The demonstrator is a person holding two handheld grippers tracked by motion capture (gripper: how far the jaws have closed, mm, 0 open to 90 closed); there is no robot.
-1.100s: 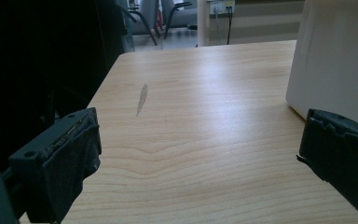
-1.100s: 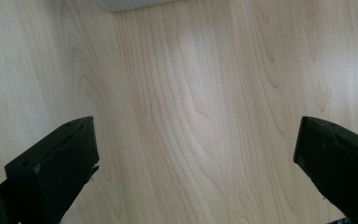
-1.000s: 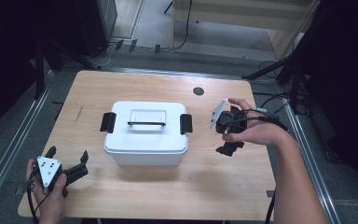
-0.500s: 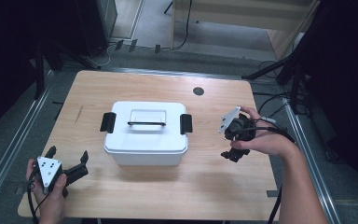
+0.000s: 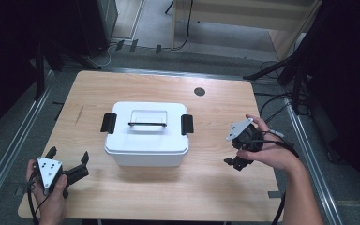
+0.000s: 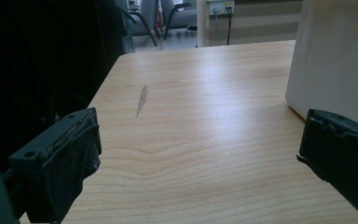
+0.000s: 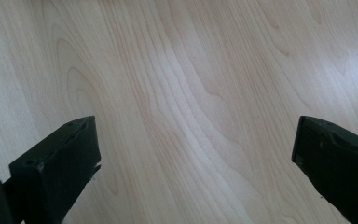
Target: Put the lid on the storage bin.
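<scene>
White lidded box [image 5: 146,133] sits mid-table between my 2 grippers; left gripper [image 5: 70,164] and right gripper [image 5: 235,162] both wide open, empty; a lopsided grab probably skews the lid off 1 black latch [image 5: 187,124].

Left gripper [image 5: 70,165] low at the near corner, jaws wide; right gripper [image 5: 233,163] seemingly tilted downward, jaws wide.

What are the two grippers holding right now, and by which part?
Nothing. The left gripper and the right gripper both have their jaws wide open over bare table, apart from the white box.
</scene>
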